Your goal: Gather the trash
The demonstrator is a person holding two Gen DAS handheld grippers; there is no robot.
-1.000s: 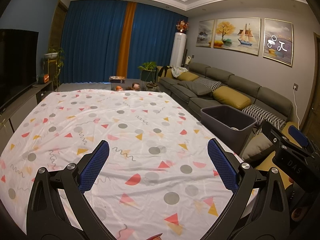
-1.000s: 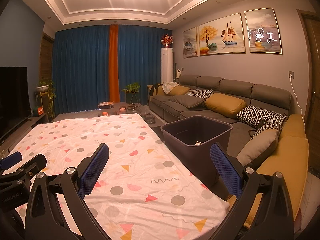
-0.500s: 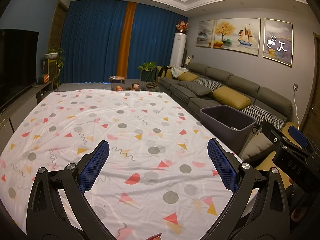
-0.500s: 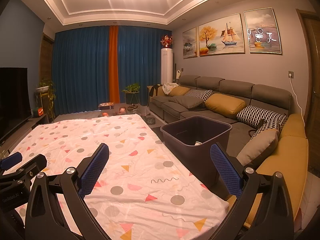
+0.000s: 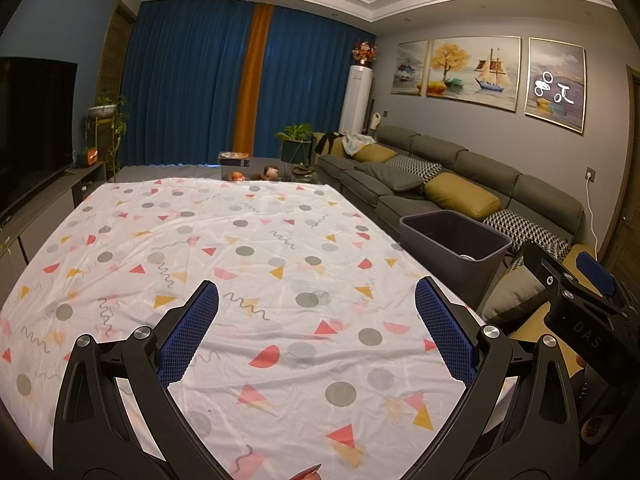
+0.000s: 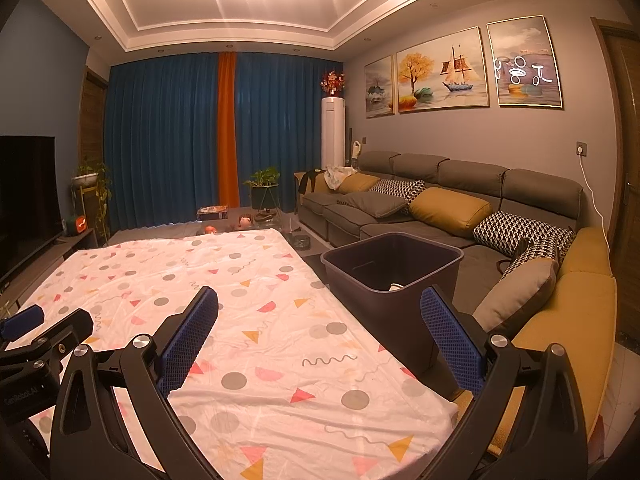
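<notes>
- Left gripper (image 5: 316,336) held low over the near end of the tabletop (image 5: 132,224), blue pads spread wide with nothing between them; likely parked there to scan the surface for something to pick up.
- Right gripper (image 6: 320,340) held the same way near the tabletop's right edge, pads wide apart and empty; also seen from the left wrist view as a dark body at the far right (image 5: 576,296).
- Tabletop covered by a white cloth (image 5: 256,280) printed with grey dots, pink and yellow triangles and squiggles; lightly wrinkled, no loose trash to be seen on it from either view.
- Dark bin (image 6: 392,276) standing just beside the tabletop's right edge, between it and the sofa (image 6: 440,196); probably set there so that the right gripper can drop things in with a short reach.
- Inside the bin, a small pale piece of trash (image 6: 396,287) at the bottom; a small round pale thing at the bottom in the left wrist view too (image 5: 466,257). Too small to name.
- Judging by the bare cloth and the piece already in the bin, collection appears near its end or finished, unless trash lies out of view.
- Small reddish edge (image 5: 308,471) at the very bottom of the left wrist view, mostly cut off; cannot tell what it is.
</notes>
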